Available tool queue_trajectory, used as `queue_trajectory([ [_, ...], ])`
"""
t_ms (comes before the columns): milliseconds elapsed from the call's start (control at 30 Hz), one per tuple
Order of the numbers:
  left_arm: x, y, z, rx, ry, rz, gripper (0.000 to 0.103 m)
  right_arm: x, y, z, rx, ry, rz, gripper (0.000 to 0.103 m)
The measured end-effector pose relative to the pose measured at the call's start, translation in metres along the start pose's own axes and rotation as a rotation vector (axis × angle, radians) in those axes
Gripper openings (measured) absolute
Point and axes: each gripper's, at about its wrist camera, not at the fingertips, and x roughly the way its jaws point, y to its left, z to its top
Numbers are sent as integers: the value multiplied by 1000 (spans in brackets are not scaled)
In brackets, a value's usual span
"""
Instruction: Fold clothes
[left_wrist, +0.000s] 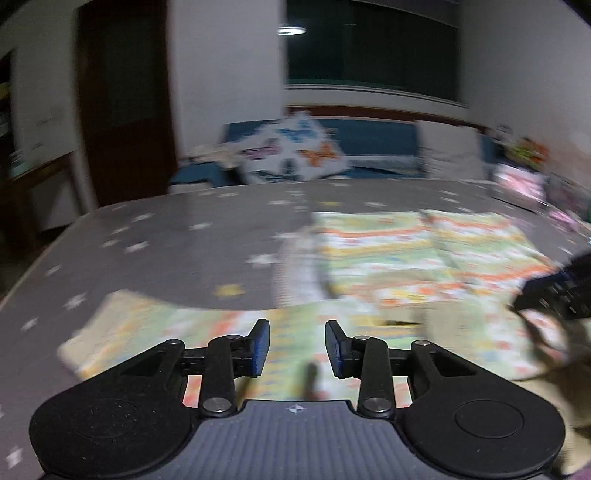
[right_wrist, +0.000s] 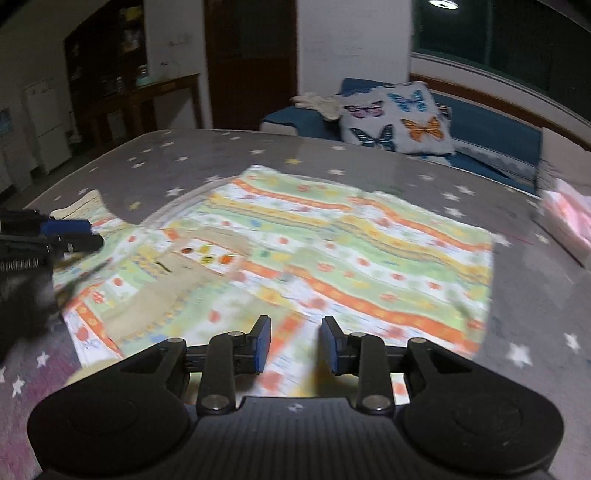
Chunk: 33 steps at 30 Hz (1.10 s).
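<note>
- Left gripper (left_wrist: 297, 347) at the bottom centre of its own view: jaws parted by a clear gap, blue pads (left_wrist: 261, 345) gripping nothing, poised over the near edge of the garment (left_wrist: 399, 258).
- Same left gripper (right_wrist: 70, 229) seen at the left edge of the right wrist view, blue tips over the garment's left part; contact with the cloth impossible to judge through blur.
- Right gripper (right_wrist: 294, 343) at the bottom centre of its view: jaws likewise apart, empty, above the near hem of the garment (right_wrist: 332, 251).
- Right gripper (left_wrist: 561, 291) also visible as a dark shape at the right edge of the left wrist view.
- No readable brand, label or writing anywhere; much of the left view smeared by motion.
- Garment spread flat mid-frame: green, yellow, orange and white bands with small printed motifs, one sleeve reaching toward lower left.
- Underneath, a grey star-patterned cover (right_wrist: 535, 295).
- Behind, a blue sofa (right_wrist: 491, 129) with a butterfly cushion (right_wrist: 399, 118), upper right.
- Dark wooden door (right_wrist: 251, 62) at top centre, dark window (left_wrist: 369, 40) at the top, pink item (right_wrist: 569, 221) at the right edge.
</note>
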Motion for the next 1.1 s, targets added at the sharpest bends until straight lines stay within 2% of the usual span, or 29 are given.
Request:
queue_trajectory([
  [233,-6,63,-10,-151,15,189,43,17,29,4,-72,0,-22,31],
  [433,-14,95,-15,-246,-7,301,48,9,45,1,-116,5,43,37],
  [567,-11,108,-17,-277,-1,341,48,-3,51,-4,-131,-3,63,37],
  [833,10,128,-15,-335,43,356,45,-29,53,-8,-132,-35,82,37],
  [967,14,135,-14,-361,57,354,27,-38,51,-12,-108,-52,82,37],
  [1033,14,133,-11,-370,53,342,7,-43,48,-14,-96,-62,77,37],
  [1100,7,122,-3,-353,28,329,6,-50,42,-17,-73,-73,65,37],
])
